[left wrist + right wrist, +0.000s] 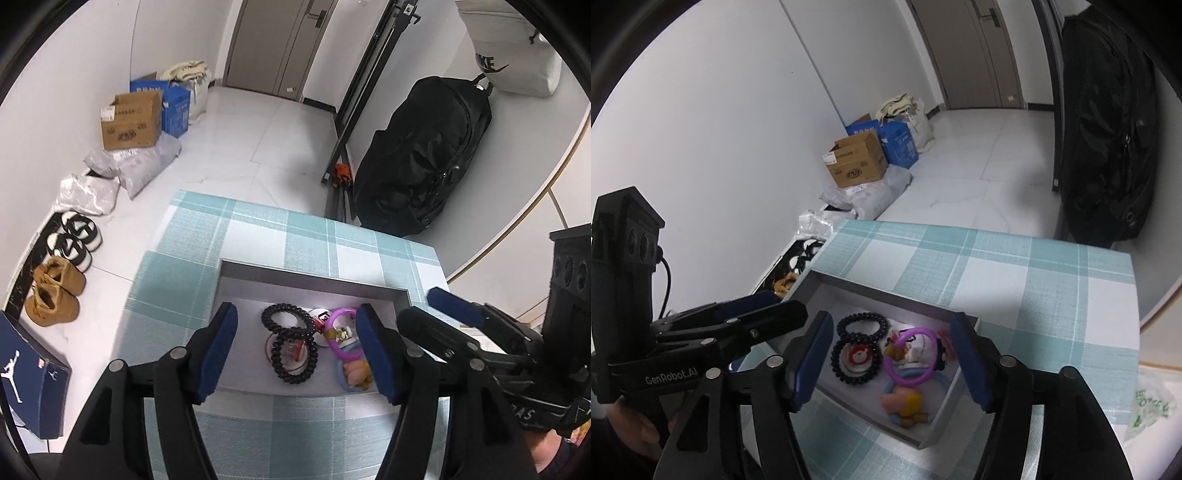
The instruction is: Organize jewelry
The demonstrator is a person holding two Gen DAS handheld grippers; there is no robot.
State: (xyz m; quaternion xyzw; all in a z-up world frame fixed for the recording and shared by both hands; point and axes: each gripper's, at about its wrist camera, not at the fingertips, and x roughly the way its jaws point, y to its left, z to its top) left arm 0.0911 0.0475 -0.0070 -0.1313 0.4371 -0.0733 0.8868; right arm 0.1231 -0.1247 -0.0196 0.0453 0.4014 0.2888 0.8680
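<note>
A shallow grey box (314, 281) (879, 295) rests on a teal-and-white checked tablecloth (258, 229) (997, 266). Inside lie two black spiral hair ties (286, 319) (862, 325), a purple ring (334, 346) (916, 331), a blue ring with a small doll charm (354, 373) (905, 400) and a round red-and-white badge under the lower tie. My left gripper (295, 309) (786, 302) hovers open over the box. The right gripper (892, 317) (421, 306) is open too, at the box's right side. Neither has anything between its pads.
On the floor to the left are brown and black-and-white shoes (55, 291), cardboard and blue boxes (133, 120) (858, 158), grey parcels and a blue shoe box (33, 373). A black backpack (424, 158) and a tripod stand beyond the table. A plastic bag (1148, 406) lies at the right.
</note>
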